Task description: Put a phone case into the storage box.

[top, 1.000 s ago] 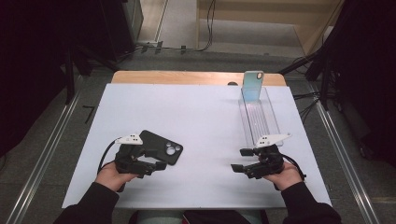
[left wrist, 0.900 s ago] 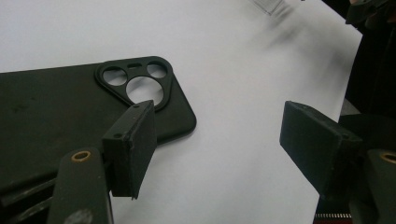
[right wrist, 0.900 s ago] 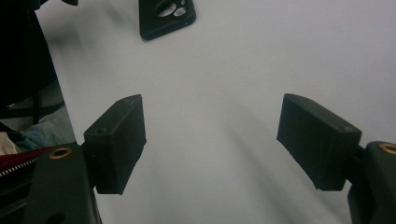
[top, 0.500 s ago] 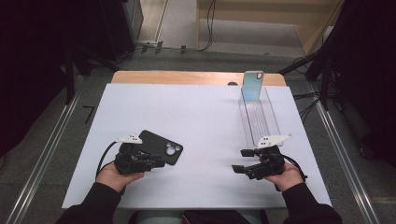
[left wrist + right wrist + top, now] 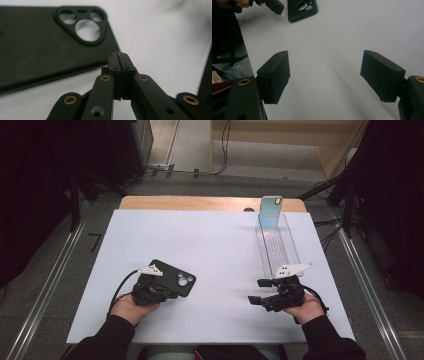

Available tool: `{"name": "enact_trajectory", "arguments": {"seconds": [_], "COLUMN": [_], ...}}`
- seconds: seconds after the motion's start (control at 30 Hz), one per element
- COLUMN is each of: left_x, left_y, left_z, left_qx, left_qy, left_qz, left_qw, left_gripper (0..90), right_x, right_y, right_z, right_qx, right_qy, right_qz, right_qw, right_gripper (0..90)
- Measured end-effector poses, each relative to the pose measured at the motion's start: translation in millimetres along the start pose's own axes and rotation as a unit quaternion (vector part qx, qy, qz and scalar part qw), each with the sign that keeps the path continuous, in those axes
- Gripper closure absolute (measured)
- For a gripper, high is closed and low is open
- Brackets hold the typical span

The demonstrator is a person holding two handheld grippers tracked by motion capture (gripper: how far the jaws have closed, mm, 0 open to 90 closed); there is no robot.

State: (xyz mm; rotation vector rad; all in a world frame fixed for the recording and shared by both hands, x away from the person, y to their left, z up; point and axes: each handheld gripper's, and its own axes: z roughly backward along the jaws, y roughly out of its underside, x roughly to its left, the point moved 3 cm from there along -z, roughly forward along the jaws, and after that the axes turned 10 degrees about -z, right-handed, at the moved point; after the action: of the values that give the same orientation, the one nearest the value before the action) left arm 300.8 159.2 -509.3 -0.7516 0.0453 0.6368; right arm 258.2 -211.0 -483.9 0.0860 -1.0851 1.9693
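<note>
Left claw (image 5: 118, 56) has just been closing; now clenched on nothing, just beside black phone case (image 5: 172, 277), which lies flat on counter (image 5: 220, 245). Right claw (image 5: 260, 291) gapes, well apart. Beyond case: clear rack (image 5: 277, 247), one phone (image 5: 270, 212) upright. Case not yet lifted.

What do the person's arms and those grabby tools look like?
Both arms wear dark long sleeves. The left tool and the right tool are black, each with two blocky jaws, brass-coloured pins at the joints, a pale three-cornered plate on top and a black cable trailing off.
</note>
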Motion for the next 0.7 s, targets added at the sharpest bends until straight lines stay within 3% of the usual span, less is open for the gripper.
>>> {"name": "enact_trajectory", "arguments": {"seconds": [0.1,0.7], "left_x": [3.2,19.0], "left_y": [0.5,-24.4], "left_z": [-6.2,-25.6], "left_qx": [0.011,-0.008], "left_qy": [-0.006,-0.021], "left_qz": [-0.002,0.003], "left_qw": [0.9999,0.9997], "left_gripper": [90.0,88.5], "right_x": [-0.4,-1.5], "right_y": [-0.2,4.4], "right_z": [0.0,3.0], "right_qx": [0.001,0.002], "right_qy": [0.001,0.007], "right_qz": [0.001,-0.002], "right_qw": [1.0000,1.0000], "right_gripper": [21.8,21.8]}}
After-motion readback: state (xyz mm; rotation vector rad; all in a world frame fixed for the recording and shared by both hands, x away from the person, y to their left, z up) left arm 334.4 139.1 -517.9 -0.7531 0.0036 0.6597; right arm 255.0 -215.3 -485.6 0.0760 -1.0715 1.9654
